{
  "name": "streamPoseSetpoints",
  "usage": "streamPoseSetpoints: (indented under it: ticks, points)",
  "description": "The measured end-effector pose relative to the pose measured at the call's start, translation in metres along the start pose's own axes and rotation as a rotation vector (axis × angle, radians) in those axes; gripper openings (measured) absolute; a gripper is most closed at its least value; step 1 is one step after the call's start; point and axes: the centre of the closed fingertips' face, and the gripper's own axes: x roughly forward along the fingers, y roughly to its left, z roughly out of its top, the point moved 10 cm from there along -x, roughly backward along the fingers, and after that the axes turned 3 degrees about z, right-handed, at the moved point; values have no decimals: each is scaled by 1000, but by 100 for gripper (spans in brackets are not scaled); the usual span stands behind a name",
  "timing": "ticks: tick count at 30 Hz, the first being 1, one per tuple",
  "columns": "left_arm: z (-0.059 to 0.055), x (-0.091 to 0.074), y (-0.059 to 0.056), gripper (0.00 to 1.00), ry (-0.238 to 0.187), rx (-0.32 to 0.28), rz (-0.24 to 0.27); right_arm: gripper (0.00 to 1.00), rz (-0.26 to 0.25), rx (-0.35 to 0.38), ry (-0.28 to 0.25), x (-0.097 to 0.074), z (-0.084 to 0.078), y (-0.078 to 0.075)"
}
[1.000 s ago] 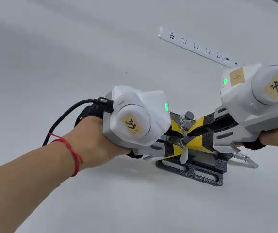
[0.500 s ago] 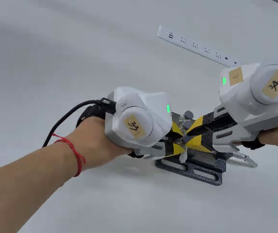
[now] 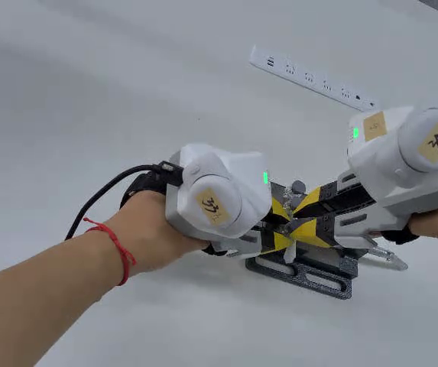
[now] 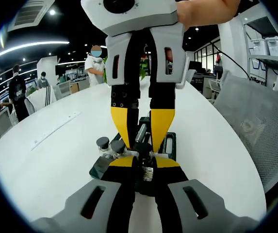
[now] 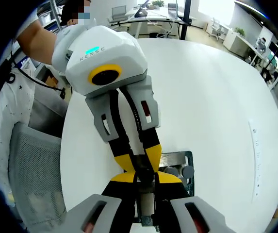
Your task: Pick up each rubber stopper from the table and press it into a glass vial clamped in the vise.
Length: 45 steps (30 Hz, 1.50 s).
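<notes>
In the head view, the left gripper [image 3: 281,224] and the right gripper [image 3: 301,222] come in from opposite sides. Their yellow-tipped jaws meet nose to nose above the dark vise [image 3: 303,272] on the white surface [image 3: 127,99]. Just behind the meeting point stands a vial with a grey stopper [image 3: 298,186]. A power strip [image 3: 310,76] lies well apart, farther back.

In the left gripper view, the left jaws rise with only a narrow gap between them. A small glassy piece sits in that gap over the vise, but it is not clear whether the jaws pinch it. The right jaws reach down from the top, also nearly together, with a dark piece at their tips. Whether they grip it cannot be told. Two stoppered vials [image 4: 109,144] stand just to the left.

In the right gripper view, the right jaws are drawn close over the vise screw. The left jaws taper to a point against them.
</notes>
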Motion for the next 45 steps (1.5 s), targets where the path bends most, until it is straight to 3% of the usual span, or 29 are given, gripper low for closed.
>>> streamPoseSetpoints:
  ticks: [6,17,45]
  points:
    - [1,0,-1,10,0,-1,0,0,-22,25,-30,-11,-3,-4]
    - [1,1,-1,10,0,-2,2,0,11,29,-16,-4,-7,-2]
    - [0,1,1,10,-1,-5,7,0,22,19,7,5,-7,-4]
